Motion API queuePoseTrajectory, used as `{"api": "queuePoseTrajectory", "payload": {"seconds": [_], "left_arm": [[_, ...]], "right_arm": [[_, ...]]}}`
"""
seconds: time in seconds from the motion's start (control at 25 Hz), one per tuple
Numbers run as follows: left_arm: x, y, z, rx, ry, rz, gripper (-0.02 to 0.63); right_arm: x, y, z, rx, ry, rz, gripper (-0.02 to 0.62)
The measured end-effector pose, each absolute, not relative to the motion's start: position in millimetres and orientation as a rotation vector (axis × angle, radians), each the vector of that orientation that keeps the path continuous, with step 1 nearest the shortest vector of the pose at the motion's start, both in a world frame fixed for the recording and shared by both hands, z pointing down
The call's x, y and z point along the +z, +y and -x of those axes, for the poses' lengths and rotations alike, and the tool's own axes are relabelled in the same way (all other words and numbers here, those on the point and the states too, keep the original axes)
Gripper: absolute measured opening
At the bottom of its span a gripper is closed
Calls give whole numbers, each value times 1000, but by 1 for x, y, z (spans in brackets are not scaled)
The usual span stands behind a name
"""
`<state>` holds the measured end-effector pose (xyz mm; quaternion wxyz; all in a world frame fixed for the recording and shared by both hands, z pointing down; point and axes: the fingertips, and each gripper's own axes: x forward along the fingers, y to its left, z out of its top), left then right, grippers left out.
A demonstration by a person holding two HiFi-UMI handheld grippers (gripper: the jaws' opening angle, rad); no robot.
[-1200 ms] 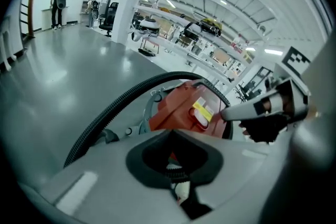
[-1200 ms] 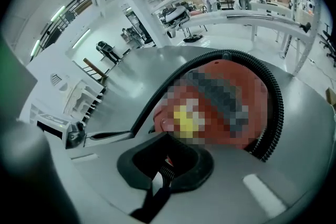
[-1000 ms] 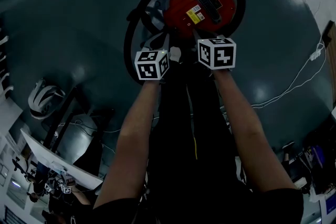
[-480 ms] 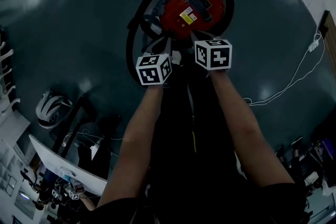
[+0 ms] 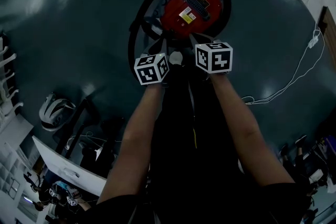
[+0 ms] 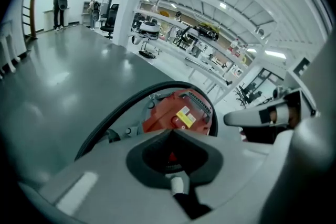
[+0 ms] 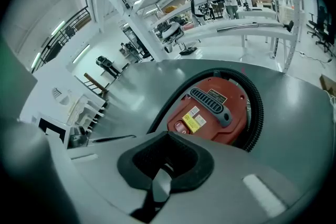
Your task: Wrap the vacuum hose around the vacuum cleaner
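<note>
Left gripper (image 6: 171, 136) and right gripper (image 7: 168, 136): pale grey moulded bodies, each with a black, rounded recess and one pale rectangular patch on the shell. Each gripper carries a white cube printed with black square markers. The left cube (image 5: 152, 68) sits just left of the right cube (image 5: 214, 57). Below the right cube, the forearms are uncovered, ending in short dark sleeves (image 5: 278, 201). Dark clothing (image 5: 176, 165) lies below and left of the right cube, crossed by a thin yellow line (image 5: 195, 139).
</note>
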<state>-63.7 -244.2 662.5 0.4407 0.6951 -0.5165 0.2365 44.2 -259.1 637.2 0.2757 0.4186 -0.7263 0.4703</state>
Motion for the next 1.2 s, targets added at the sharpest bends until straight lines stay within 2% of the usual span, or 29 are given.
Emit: {"api": "queuePoseTrajectory", "payload": {"seconds": [0.56, 1.2], "left_arm": [[686, -237, 86, 564, -1313, -1707, 9], [681, -250, 76, 573, -1286, -1739, 9]], "right_arm": [[667, -255, -11, 1227, -1945, -1015, -6], [665, -259, -14, 1265, -1935, -1067, -5]]}}
